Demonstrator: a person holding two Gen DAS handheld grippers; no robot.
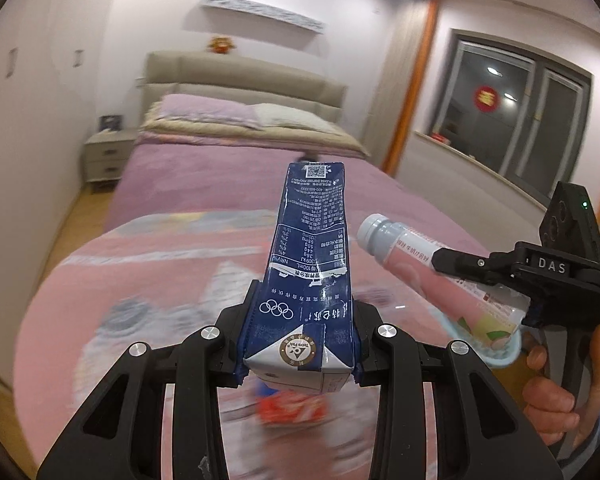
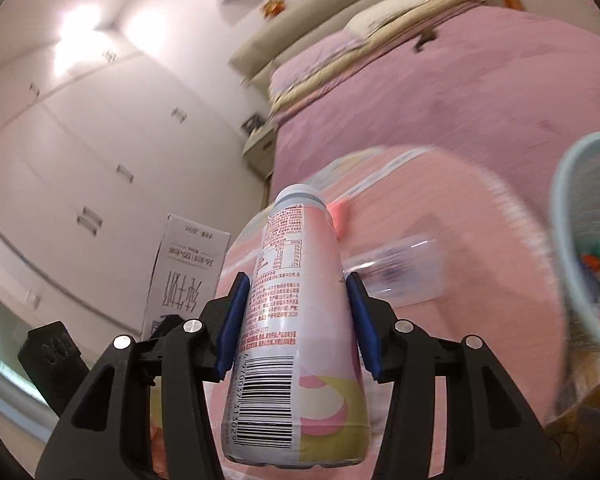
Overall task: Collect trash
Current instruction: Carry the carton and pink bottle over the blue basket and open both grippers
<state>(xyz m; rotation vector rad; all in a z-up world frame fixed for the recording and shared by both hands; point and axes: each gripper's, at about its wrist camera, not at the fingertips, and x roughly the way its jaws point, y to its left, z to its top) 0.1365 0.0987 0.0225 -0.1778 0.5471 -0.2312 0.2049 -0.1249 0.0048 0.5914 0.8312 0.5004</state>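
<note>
Holding a flattened dark-blue milk carton [image 1: 308, 276], the left gripper [image 1: 300, 344] has its jaws narrowed onto the carton's lower end, blue pads pressed against both side edges. The carton sticks out forward above the bed [image 1: 204, 184], its printed side up and its far end pointing toward the headboard [image 1: 236, 76].

To the right in that view, the right gripper [image 2: 296, 320] is clamped on a pink-and-white drink bottle [image 2: 296, 320], with a hand [image 1: 556, 392] wrapped around its handle. The bottle has a grey cap [image 1: 374, 232] that points toward the carton without touching it. From the right wrist view the blue pads [image 2: 232, 324] sit against both sides of the bottle's body, barcode end nearest the camera, cap end away.

A pink blanket [image 2: 480, 240] covers the near end of the bed. On it, past the bottle, lies a clear plastic bottle [image 2: 400, 272] on its side, blurred. Near the blanket's right edge stands a pale blue mesh basket [image 2: 580, 220] with scraps of coloured litter inside. Under the carton, low in the left wrist view, is a red-and-white thing [image 1: 292, 408], probably a wrapper, though it is too blurred to be sure.

Beside the bed's left edge stands a white cardboard box [image 2: 188, 272] with printed characters, in front of white cupboards [image 2: 80, 160].
</note>
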